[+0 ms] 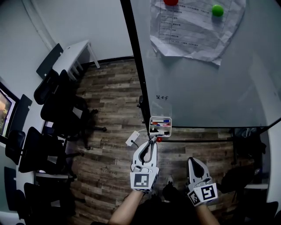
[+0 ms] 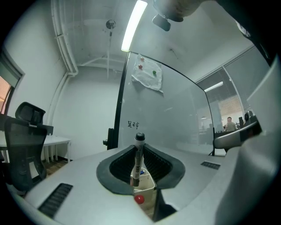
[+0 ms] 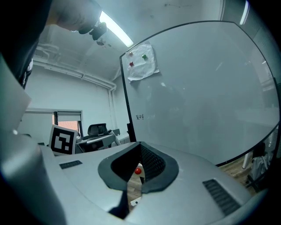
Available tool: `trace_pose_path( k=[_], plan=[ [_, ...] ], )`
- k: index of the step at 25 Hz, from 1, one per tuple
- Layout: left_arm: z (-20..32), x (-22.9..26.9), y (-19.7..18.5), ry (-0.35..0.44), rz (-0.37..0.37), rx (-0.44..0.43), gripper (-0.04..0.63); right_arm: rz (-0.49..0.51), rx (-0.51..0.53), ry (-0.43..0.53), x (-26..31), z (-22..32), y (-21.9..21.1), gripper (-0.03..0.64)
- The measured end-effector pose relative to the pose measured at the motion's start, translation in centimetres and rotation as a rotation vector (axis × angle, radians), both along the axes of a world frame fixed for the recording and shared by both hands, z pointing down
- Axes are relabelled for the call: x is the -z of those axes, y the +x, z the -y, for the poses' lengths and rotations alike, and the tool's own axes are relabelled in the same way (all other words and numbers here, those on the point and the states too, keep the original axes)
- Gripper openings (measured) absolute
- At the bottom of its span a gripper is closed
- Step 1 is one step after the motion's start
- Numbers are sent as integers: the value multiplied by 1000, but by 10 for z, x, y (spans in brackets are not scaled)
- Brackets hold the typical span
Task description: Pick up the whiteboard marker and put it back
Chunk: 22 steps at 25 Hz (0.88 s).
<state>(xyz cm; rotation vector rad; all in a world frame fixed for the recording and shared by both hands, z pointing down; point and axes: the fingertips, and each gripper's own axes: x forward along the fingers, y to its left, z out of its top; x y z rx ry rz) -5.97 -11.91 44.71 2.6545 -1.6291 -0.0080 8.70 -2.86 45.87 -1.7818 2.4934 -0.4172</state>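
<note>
Gripping a white whiteboard marker with a black cap (image 2: 138, 159) between its 2 ribbed pads, the left hand-held gripper (image 1: 152, 141) carries it upright, cap at the top. In the left gripper view the marker's lower end overlaps the small white plastic holder box (image 1: 150, 127) mounted at the lower edge of the large black-framed whiteboard (image 1: 206, 88); whether the marker's end is inside the box cannot be told. The head view puts this gripper's tips just below that box, beside a small red ball-shaped knob (image 1: 159, 139). Coloured pens lie in the box.

The right hand-held gripper (image 1: 192, 160) hangs lower and to the right, well apart from the box, its 2 jaws drawn together with nothing between them.

On the whiteboard's upper part, a crumpled white paper sheet (image 1: 193, 30) is pinned by 1 red round magnet (image 1: 171, 1) and 1 green round magnet (image 1: 217, 10). Black office chairs (image 1: 61, 110) stand on the wood-plank floor (image 1: 114, 96) at the left, near a white bench (image 1: 72, 55).
</note>
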Motion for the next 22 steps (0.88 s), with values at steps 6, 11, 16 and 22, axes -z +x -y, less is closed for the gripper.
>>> trace_pose_path(
  k=[6, 11, 16, 22],
  plan=[
    [-28, 15, -15, 19, -34, -2, 72, -7, 3, 21, 6, -13, -11, 12],
    [-49, 29, -29, 29, -24, -1, 72, -21, 13, 43, 14, -22, -23, 12],
    [-72, 39, -45, 30, -19, 7, 72, -32, 7, 74, 26, -36, -34, 12],
    [-105, 52, -50, 60, -74, -41, 72, -38, -30, 95, 37, -62, -42, 12]
  ],
)
